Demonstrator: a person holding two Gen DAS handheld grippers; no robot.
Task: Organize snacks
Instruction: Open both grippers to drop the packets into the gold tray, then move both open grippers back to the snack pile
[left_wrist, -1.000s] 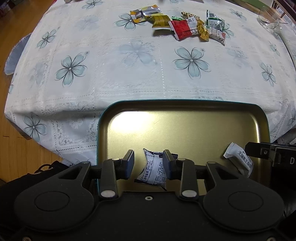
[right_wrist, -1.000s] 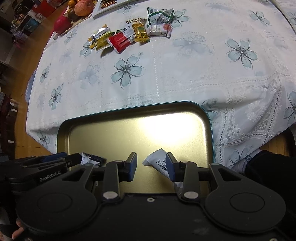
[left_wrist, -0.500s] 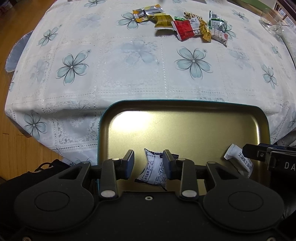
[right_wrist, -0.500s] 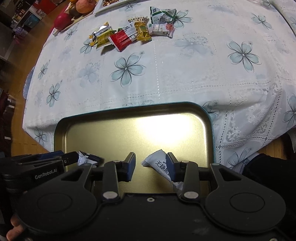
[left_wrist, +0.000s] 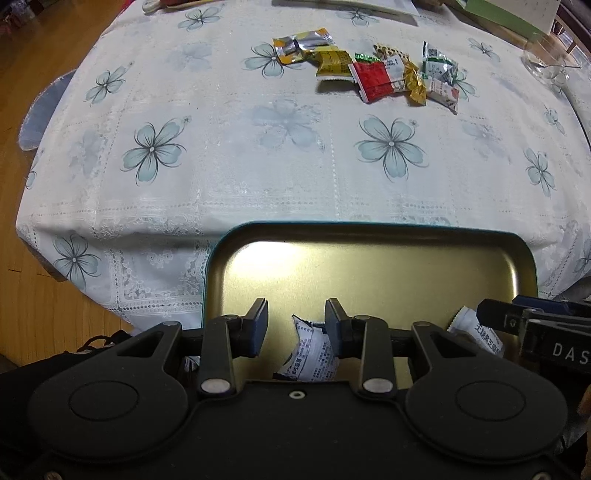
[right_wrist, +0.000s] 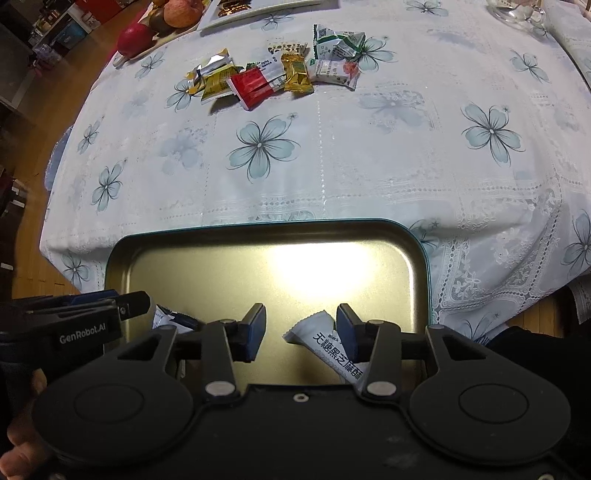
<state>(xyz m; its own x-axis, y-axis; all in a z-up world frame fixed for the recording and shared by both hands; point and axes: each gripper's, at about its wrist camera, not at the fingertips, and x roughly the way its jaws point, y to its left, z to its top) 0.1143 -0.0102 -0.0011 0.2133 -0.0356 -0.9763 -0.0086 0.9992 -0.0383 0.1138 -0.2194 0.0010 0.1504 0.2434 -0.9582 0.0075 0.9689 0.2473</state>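
A gold tray (left_wrist: 369, 266) with a teal rim sits at the table's near edge. My left gripper (left_wrist: 295, 317) hangs open over its near side. A white packet with small print (left_wrist: 312, 356) lies in the tray by the right-hand finger, clear of the other. My right gripper (right_wrist: 300, 321) is over the same tray (right_wrist: 258, 266) and its jaws are opening. A white packet with black characters (right_wrist: 332, 347) lies between them, leaning against the right-hand finger. Several loose snack packets (left_wrist: 373, 74) lie in a pile (right_wrist: 273, 70) at the far side of the table.
A floral white tablecloth (left_wrist: 258, 155) covers the table and hangs over its edges. A glass bowl (left_wrist: 546, 62) stands at the far right. Fruit (right_wrist: 177, 11) lies on a board at the far left. Wooden floor (left_wrist: 33, 306) shows to the left. A hand (right_wrist: 22, 454) holds the left gripper.
The right gripper's jaws have spread wider around the white packet with black characters. The left gripper and its packet look the same.
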